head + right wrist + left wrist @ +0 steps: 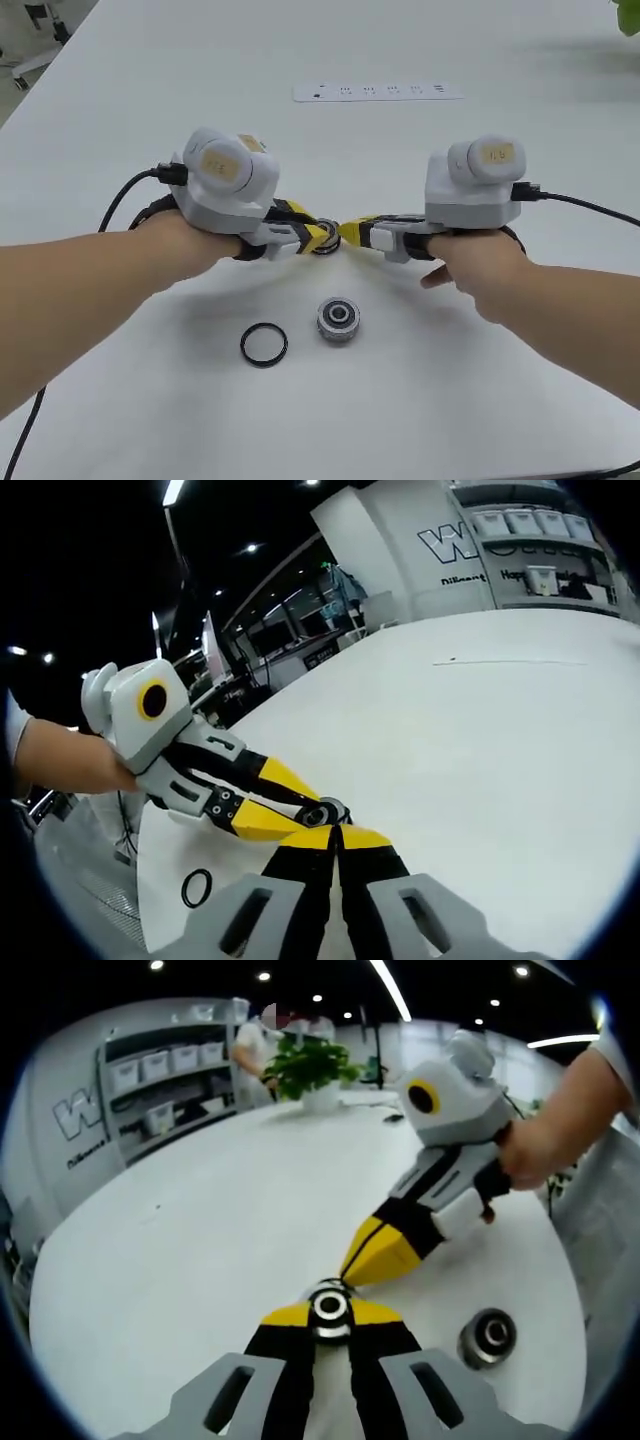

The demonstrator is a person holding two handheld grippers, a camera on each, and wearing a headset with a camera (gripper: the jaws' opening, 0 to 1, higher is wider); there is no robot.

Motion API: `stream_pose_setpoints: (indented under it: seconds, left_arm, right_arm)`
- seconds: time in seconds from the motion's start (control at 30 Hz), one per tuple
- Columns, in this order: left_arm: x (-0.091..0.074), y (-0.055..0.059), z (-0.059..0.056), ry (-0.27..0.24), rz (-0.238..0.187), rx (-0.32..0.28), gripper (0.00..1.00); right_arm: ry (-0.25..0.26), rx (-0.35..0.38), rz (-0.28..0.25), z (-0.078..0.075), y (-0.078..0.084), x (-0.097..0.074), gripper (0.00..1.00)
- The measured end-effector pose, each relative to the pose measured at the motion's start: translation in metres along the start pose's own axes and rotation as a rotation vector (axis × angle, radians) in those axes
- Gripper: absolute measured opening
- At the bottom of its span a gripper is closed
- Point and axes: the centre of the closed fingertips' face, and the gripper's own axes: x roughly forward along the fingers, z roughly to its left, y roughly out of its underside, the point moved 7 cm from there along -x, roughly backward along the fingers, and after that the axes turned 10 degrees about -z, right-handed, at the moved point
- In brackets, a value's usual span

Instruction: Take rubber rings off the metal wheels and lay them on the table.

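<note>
Ring (264,344) lies flat on table (450,400), loose wheel (338,320) just beside it. Beyond — left claw (318,238) pinches second wheel (330,1307); right claw (346,232), pressed together, tip touching that wheel's rim. Power strip (378,92) lies farthest back.

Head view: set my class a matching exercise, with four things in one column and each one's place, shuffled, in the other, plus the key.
1. loose rubber ring
2. free wheel
3. held wheel
4. power strip

a. far side of the table
b. gripped in the left gripper
c. lying flat, left of the free wheel
d. on the table, right of the loose ring

Pairs: 1-c, 2-d, 3-b, 4-a.
</note>
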Motion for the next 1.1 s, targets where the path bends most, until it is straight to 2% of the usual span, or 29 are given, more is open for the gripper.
stream_pose_setpoints:
  seconds: [0.07, 0.2, 0.73, 1.1]
  left_arm:
    - [0.0001, 0.0001, 0.0001, 0.001, -0.001, 0.003, 0.12]
    - [0.0002, 0.0, 0.0, 0.003, 0.0, 0.004, 0.12]
    - [0.0, 0.0, -0.0007, 0.004, -0.005, 0.011, 0.12]
    - [-0.0003, 0.0003, -0.001, 0.007, -0.01, 0.013, 0.12]
  right_arm:
    - [-0.008, -0.027, 0.005, 0.0038, -0.0005, 0.0003, 0.0]
    - [-0.023, -0.032, 0.01, 0.0079, -0.0014, 0.001, 0.0]
    - [-0.038, -0.05, 0.015, 0.006, -0.0016, -0.0008, 0.0]
    - [-0.058, -0.092, 0.032, 0.0079, -0.0038, -0.0001, 0.0]
